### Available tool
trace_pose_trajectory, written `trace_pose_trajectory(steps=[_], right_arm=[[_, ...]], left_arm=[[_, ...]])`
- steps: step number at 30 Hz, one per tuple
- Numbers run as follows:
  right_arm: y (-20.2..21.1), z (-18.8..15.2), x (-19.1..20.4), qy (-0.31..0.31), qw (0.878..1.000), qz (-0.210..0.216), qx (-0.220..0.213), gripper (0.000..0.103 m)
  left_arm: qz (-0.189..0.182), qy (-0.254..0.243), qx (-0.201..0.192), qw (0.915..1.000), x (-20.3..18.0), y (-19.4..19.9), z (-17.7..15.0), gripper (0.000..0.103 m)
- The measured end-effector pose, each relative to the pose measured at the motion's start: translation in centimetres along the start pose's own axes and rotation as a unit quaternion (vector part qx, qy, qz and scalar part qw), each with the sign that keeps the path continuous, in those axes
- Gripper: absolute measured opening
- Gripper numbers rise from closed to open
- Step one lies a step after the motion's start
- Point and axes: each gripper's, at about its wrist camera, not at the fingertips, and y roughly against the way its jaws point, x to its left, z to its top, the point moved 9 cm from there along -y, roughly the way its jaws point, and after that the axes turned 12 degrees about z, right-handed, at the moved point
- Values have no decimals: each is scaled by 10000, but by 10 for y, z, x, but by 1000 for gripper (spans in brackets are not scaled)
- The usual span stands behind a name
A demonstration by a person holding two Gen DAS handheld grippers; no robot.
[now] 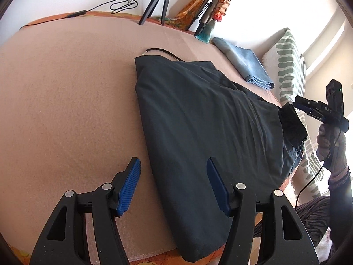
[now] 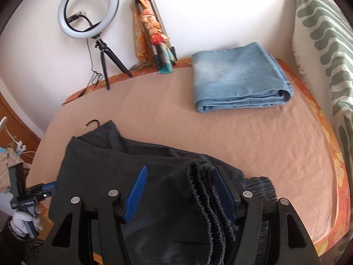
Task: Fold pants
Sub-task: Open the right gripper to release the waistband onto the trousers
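Two tools (image 1: 173, 183) (image 2: 179, 190) released over dark pants (image 1: 198, 132) — far pant edge hidden, elastic waistband (image 2: 205, 194) between right tool's pads.

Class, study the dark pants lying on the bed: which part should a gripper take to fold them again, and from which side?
Grip the gathered elastic waistband on the dark pants, coming from the near bed edge; it bunches thick there and stands up between the right gripper jaws.
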Motion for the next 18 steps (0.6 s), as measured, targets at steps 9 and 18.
trace_pose_trajectory(steps=[9, 18], right_arm=[[-60, 7, 98, 366, 9948, 879, 367, 66], [-131, -7, 184, 841, 9828, 1294, 1017, 66]], left_arm=[[-232, 287, -101, 9993, 7, 9, -11, 61], [-877, 647, -20, 9940, -6, 12, -20, 59]])
